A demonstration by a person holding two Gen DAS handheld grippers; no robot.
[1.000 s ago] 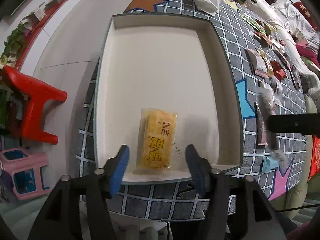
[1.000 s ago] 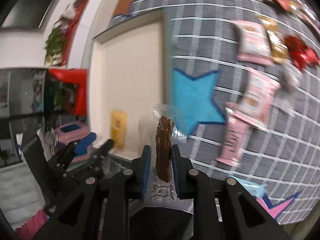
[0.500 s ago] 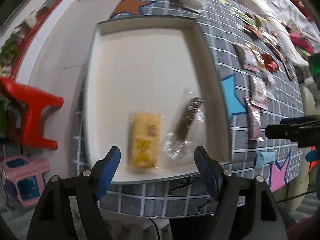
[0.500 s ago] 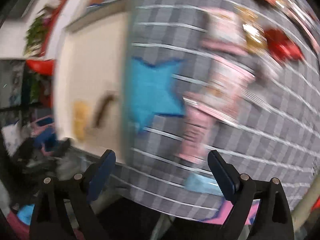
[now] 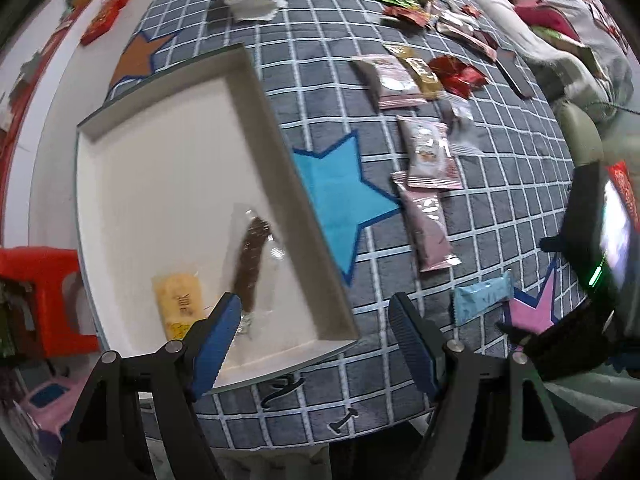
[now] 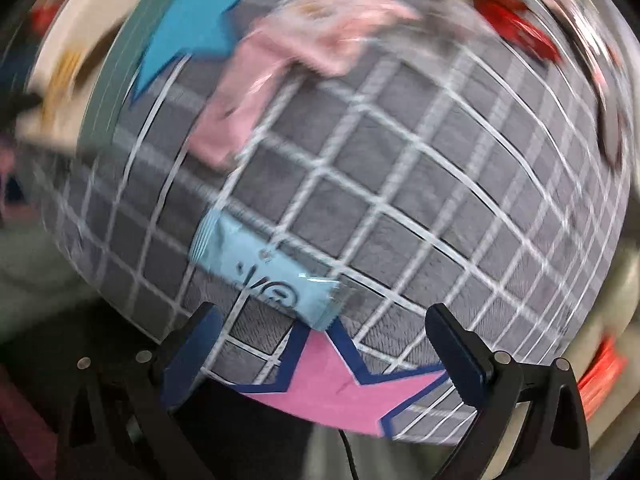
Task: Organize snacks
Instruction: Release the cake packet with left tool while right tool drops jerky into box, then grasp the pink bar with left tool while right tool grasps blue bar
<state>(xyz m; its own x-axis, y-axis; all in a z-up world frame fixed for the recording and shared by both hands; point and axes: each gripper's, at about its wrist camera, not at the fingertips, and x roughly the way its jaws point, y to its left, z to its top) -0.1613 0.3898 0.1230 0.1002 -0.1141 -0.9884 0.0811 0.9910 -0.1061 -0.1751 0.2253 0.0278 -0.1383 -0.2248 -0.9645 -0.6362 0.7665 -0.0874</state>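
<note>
Hard to make out: right wrist view is smearing; the tray [image 6: 60,92] there is showing only as a pale blur.
Snacks: yellow packet [image 5: 180,304] and brown stick in clear wrap [image 5: 250,264] are lying in the white tray [image 5: 280,152], near its front edge.
Left gripper [image 5: 316,336]: jaws are standing apart, holding nothing.
Right gripper [image 6: 324,356]: jaws are gaping wide, empty, hovering over a light blue packet [image 6: 264,264] near the table's front edge.
Left view only: pink packets [image 5: 430,152] are lying sharp beside the blue star [image 5: 340,192].

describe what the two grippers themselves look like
Both match: the left gripper and right gripper have black angular frames with cut-out openings, silver round screw heads, and blue ribbed pads lining each finger. A thin black cable trails below the right one.
</note>
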